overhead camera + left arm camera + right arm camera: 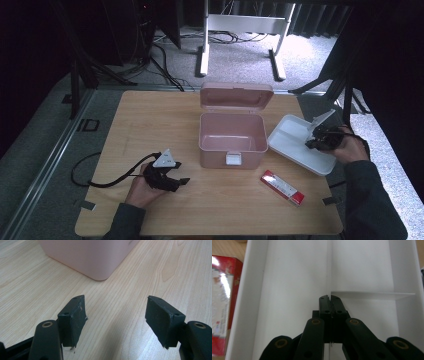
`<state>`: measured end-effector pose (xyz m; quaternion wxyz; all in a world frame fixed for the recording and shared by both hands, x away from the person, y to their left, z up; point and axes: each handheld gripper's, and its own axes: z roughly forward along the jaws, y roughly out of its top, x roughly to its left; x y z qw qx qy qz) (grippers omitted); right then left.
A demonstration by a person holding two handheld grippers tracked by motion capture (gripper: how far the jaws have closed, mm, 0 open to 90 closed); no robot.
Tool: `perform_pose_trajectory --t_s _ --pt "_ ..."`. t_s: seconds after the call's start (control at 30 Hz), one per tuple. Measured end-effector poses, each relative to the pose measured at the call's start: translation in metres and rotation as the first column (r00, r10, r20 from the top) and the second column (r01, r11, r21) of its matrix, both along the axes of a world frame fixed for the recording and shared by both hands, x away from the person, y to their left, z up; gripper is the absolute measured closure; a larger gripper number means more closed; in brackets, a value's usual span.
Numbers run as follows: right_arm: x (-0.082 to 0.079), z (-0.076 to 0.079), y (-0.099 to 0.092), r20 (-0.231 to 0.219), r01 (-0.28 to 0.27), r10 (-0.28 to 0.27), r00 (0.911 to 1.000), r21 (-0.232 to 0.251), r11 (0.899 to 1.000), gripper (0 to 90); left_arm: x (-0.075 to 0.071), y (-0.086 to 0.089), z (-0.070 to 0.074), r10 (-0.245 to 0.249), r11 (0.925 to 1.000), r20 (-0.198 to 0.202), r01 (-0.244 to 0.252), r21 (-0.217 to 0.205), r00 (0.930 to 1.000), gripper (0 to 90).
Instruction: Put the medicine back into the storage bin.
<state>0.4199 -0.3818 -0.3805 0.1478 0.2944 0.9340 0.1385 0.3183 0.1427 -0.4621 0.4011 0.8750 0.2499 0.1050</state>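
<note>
In the high view, I had the right gripper at the right of the frame, over the white tray, which sat just right of the open pink box; my left gripper rested low at lower left on the wooden table, its jaws spread. In the left gripper view, I saw those jaws released with nothing between them, the box's corner at the top. In the right gripper view, my jaws were clenched together on nothing above the tray's divider, the tray plain white with compartments, and a red packet lay at the left edge.
</note>
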Motion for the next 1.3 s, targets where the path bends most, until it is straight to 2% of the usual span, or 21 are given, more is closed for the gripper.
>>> perform_pose_trajectory --t_s 0.2,0.27,0.43,0.63,0.77,0.97,1.03,1.1,1.3 --pt "0.014 -0.032 0.007 -0.038 0.040 -0.040 0.9985 0.005 0.999 89.4 0.000 0.001 0.000 0.003 1.0000 0.002 -0.003 -0.006 1.0000 33.0" --pt "0.017 -0.040 0.009 -0.037 0.048 -0.047 0.9982 0.006 0.999 89.4 0.000 0.000 0.000 0.002 1.0000 0.000 -0.002 -0.006 1.0000 33.0" --pt "0.022 -0.051 0.013 -0.050 0.066 -0.065 0.9966 0.027 0.997 89.3 -0.001 0.001 0.001 0.003 1.0000 0.004 -0.003 -0.005 1.0000 33.0" --pt "0.024 -0.060 0.020 -0.067 0.059 -0.060 0.9959 -0.010 0.998 86.9 -0.001 0.001 0.001 0.003 1.0000 0.004 -0.003 -0.007 1.0000 33.0" --pt "0.022 -0.057 0.024 -0.056 0.062 -0.062 0.9965 -0.006 0.998 81.5 -0.001 0.002 0.002 0.005 1.0000 0.007 -0.005 -0.008 1.0000 33.0" --pt "0.016 -0.044 0.028 -0.033 0.060 -0.060 0.9976 -0.019 0.998 75.0 -0.001 0.002 0.002 0.007 0.9999 0.007 -0.007 -0.011 1.0000 33.0" --pt "0.014 -0.041 0.029 -0.028 0.065 -0.065 0.9975 -0.007 0.998 71.0 -0.001 0.002 0.002 0.008 0.9999 0.008 -0.007 -0.010 0.9999 33.0" --pt "0.010 -0.038 0.032 -0.025 0.066 -0.066 0.9975 0.004 0.998 67.8 -0.001 0.002 0.002 0.006 0.9999 0.007 -0.006 -0.008 1.0000 33.0" --pt "0.000 -0.031 0.042 -0.017 0.069 -0.069 0.9974 -0.005 0.998 62.3 -0.001 0.002 0.002 0.006 0.9999 0.007 -0.006 -0.008 1.0000 33.0"
